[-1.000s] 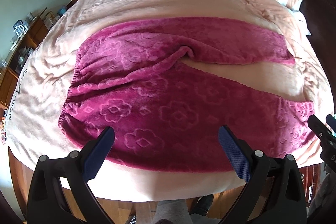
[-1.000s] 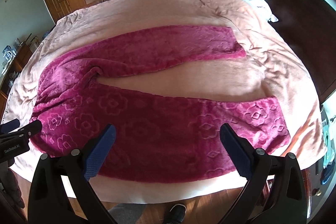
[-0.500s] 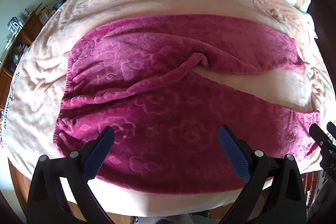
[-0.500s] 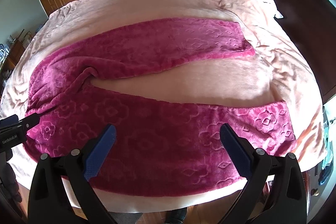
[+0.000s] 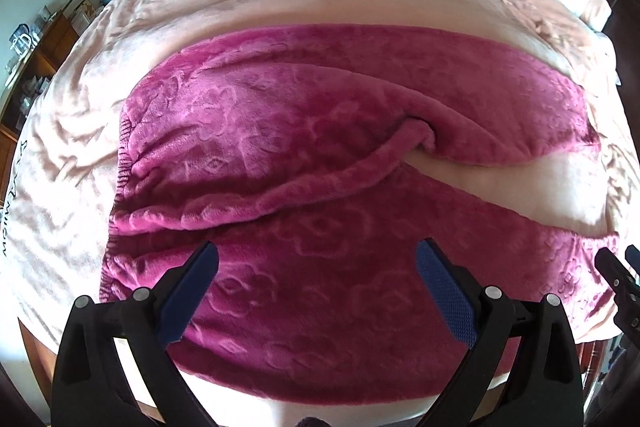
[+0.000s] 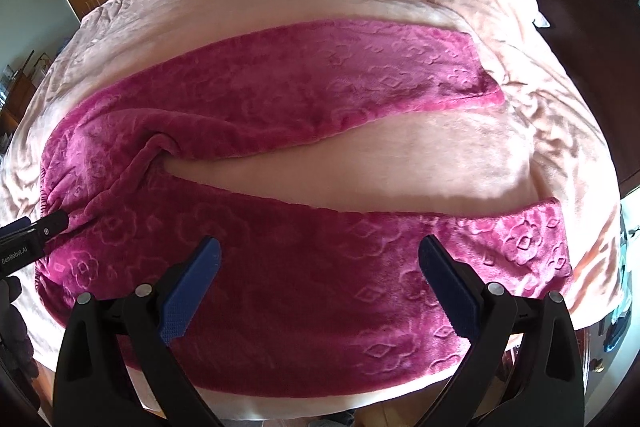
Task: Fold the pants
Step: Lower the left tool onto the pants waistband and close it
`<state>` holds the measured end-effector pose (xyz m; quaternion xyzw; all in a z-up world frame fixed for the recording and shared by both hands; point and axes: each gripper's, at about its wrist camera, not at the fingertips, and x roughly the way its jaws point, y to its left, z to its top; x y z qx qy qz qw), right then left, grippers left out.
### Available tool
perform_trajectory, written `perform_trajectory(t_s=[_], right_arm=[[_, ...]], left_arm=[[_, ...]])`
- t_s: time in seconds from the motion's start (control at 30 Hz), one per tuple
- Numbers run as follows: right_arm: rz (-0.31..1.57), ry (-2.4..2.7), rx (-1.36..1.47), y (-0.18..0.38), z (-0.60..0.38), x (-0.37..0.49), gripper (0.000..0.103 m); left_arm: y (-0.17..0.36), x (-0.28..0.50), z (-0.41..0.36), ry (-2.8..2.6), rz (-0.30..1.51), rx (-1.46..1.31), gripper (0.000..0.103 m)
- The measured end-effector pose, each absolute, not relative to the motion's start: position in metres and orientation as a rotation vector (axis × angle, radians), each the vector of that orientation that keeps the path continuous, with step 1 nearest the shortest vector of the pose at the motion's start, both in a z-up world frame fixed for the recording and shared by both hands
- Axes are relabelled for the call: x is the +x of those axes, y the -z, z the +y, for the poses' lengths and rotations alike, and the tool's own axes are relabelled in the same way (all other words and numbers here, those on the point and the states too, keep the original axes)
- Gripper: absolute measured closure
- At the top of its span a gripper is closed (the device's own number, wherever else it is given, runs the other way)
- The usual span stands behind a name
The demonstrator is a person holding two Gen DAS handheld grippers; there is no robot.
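Lowering both grippers, left [image 5: 316, 291] and right [image 6: 320, 287], jaws apart, you near the pants [image 6: 320, 267] front leg: grasp comes next.

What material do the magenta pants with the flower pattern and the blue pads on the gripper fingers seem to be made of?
The magenta pants look like thick plush fleece: a soft matte pile with a slight sheen, and flowers pressed into it as raised relief. The blue pads on the black gripper fingers look like rubber or soft plastic with a fine knurled grid, probably for grip; which of the two cannot be told.
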<state>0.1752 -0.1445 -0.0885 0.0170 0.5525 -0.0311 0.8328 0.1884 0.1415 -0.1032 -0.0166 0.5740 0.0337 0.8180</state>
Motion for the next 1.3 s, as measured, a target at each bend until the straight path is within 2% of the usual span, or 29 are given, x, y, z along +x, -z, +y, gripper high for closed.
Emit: perform_trajectory(t_s=[0.17, 0.7, 1.0, 1.17, 1.23, 1.3], right_arm=[[1.205, 0.076, 0.019, 0.100, -0.138, 0.190, 0.003], [1.322, 0.071, -0.038, 0.142, -0.118, 0.221, 0.003], [1.351, 0.056, -0.042, 0.152, -0.119, 0.227, 0.003], [1.362, 0.047, -0.046, 0.156, -0.128, 0.227, 0.003], [1.365, 0.049, -0.046, 0.158, -0.135, 0.228, 0.003], [1.362, 0.055, -0.043, 0.159, -0.144, 0.233, 0.003]], left_arm=[[0.115, 0.213, 0.170, -0.116, 1.241, -0.036, 0.005], [0.162, 0.340, 0.347, -0.433, 1.243, -0.021, 0.005], [0.200, 0.381, 0.383, -0.365, 1.258, -0.041, 0.007], [0.218, 0.398, 0.383, -0.266, 1.297, -0.070, 0.036], [0.219, 0.401, 0.382, -0.250, 1.295, -0.084, 0.054], [0.214, 0.400, 0.376, -0.249, 1.288, -0.081, 0.065]])
